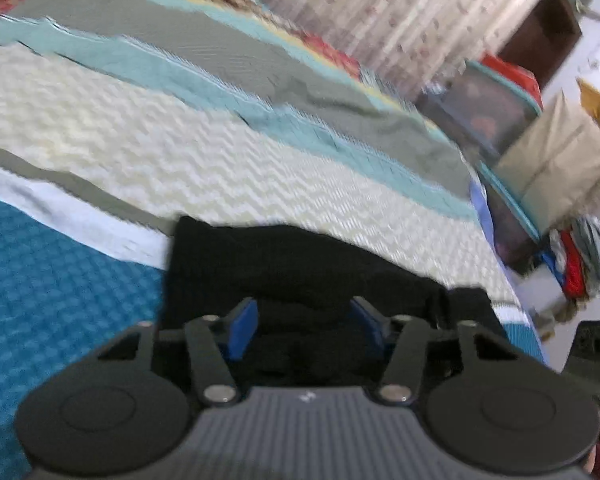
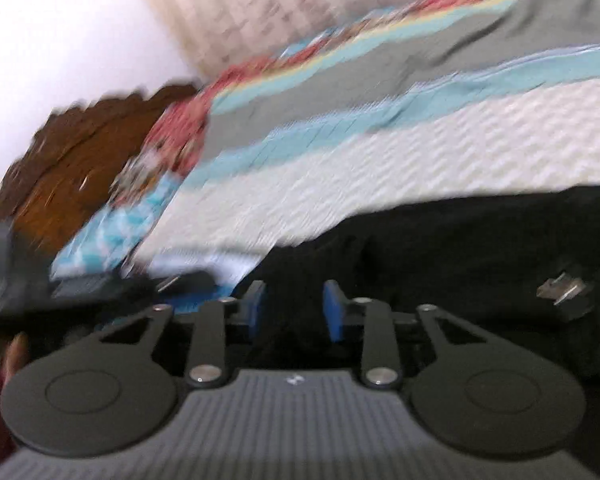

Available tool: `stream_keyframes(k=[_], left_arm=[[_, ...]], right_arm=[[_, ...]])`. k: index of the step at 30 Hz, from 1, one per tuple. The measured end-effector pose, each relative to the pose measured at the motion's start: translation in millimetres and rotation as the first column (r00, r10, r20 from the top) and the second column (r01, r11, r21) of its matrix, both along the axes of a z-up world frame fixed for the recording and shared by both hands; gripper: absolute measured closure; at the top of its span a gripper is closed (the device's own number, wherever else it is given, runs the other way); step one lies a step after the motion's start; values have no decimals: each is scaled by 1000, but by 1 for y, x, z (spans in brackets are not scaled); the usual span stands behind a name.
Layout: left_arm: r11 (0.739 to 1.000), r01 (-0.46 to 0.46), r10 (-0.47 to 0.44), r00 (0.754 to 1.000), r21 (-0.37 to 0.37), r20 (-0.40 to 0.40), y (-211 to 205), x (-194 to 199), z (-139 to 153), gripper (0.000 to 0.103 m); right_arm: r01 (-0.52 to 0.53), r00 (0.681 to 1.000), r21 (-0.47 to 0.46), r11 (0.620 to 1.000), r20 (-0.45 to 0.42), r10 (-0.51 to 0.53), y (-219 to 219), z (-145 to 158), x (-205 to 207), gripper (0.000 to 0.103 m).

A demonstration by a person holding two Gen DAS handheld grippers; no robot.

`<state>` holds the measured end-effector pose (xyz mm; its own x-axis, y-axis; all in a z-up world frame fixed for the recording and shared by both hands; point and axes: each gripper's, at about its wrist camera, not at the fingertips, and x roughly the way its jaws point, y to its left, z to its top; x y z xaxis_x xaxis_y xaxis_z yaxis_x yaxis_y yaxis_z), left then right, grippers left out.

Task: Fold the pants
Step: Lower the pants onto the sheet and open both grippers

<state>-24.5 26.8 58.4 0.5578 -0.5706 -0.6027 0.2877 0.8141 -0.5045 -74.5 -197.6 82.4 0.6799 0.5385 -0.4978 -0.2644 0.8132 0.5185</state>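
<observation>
Black pants [image 1: 284,264] lie on a striped bedspread [image 1: 180,144] near the bed's front edge. In the left wrist view my left gripper [image 1: 306,326] is right over them, its blue-padded jaws apart with black cloth between and below them. In the right wrist view the pants [image 2: 480,248] fill the lower right. My right gripper [image 2: 296,308] sits at their left end, jaws apart by a narrower gap with black fabric between them. Both views are blurred, so I cannot tell whether either gripper grips the cloth.
The bedspread has cream, teal, grey and blue bands. A wooden headboard [image 2: 80,160] stands at the left in the right wrist view. Bags and piled clothes [image 1: 548,168] stand beside the bed at the right in the left wrist view. A curtain [image 1: 400,12] hangs behind.
</observation>
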Motion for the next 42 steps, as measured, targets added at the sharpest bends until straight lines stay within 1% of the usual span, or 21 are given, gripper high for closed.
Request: stream_keyframes(k=[2, 3, 4, 5, 6, 7, 9, 12, 14, 15, 17, 20, 23, 26, 28, 32, 33, 34, 37, 39, 42], left_arm=[[998, 42, -40, 998, 42, -46, -18, 3, -14, 60], [993, 61, -54, 996, 97, -72, -28, 4, -24, 60], [984, 70, -57, 995, 163, -80, -37, 3, -33, 61], [971, 74, -64, 997, 228, -53, -46, 0, -39, 58], [965, 71, -69, 998, 254, -16, -50, -5, -39, 59], [960, 67, -69, 998, 270, -5, -53, -8, -37, 59], [958, 65, -62, 998, 281, -20, -55, -8, -33, 56], [955, 51, -43, 998, 291, -35, -58, -5, -24, 57], [953, 44, -38, 999, 301, -24, -63, -4, -18, 58], [951, 46, -42, 999, 307, -20, -65, 0, -16, 58], [945, 56, -52, 998, 321, -19, -74, 5, -15, 58], [933, 62, -60, 998, 355, -16, -90, 14, -15, 58], [913, 64, -61, 998, 404, -19, -107, 24, -21, 54], [897, 63, -60, 998, 437, -22, -119, 32, -27, 49], [885, 63, -61, 998, 461, -19, -124, 35, -30, 48], [864, 55, -63, 998, 500, 0, -132, 35, -33, 47], [862, 52, -63, 998, 505, 4, -133, 34, -34, 47], [860, 50, -63, 998, 508, 7, -134, 34, -34, 47], [856, 50, -66, 998, 514, 13, -136, 34, -35, 47], [856, 50, -66, 998, 515, 12, -136, 34, -34, 47], [851, 49, -65, 998, 523, 12, -137, 33, -33, 46]], right_arm=[[-38, 996, -90, 995, -83, 31, 15, -20, 5, 75], [-44, 991, -113, 993, -128, 30, 14, -30, 7, 75], [-33, 990, -94, 995, -139, 20, 11, -41, 9, 76], [-22, 992, -58, 998, -128, 14, 9, -45, 10, 76], [-20, 990, -36, 999, -137, 15, 5, -48, 13, 76], [-13, 989, -20, 1000, -146, 10, 2, -47, 15, 76], [-13, 989, -11, 1000, -146, 12, 4, -43, 17, 76], [-8, 992, 2, 1000, -127, 8, 5, -39, 12, 73], [1, 995, -10, 1000, -101, -2, -7, -27, -1, 66], [11, 997, -18, 1000, -81, -13, -11, -24, -5, 66], [48, 998, -9, 999, -51, -48, -21, -20, -8, 65], [124, 991, 14, 992, -53, -123, -38, -20, -11, 65], [196, 980, -13, 980, -12, -196, -58, -12, -22, 65], [315, 949, -43, 948, 40, -313, -83, -3, -37, 65], [409, 912, -47, 911, 54, -407, -108, 1, -48, 65], [587, 809, 1, 810, 36, -586, -163, -2, -69, 62], [612, 791, 10, 791, 28, -612, -174, -5, -73, 62], [641, 767, 19, 767, 19, -642, -185, -8, -78, 58], [706, 708, 41, 707, -15, -706, -201, -18, -87, 40], [727, 687, 68, 684, -56, -725, -208, -29, -89, 38], [728, 686, 96, 679, -114, -719, -215, -39, -87, 38]])
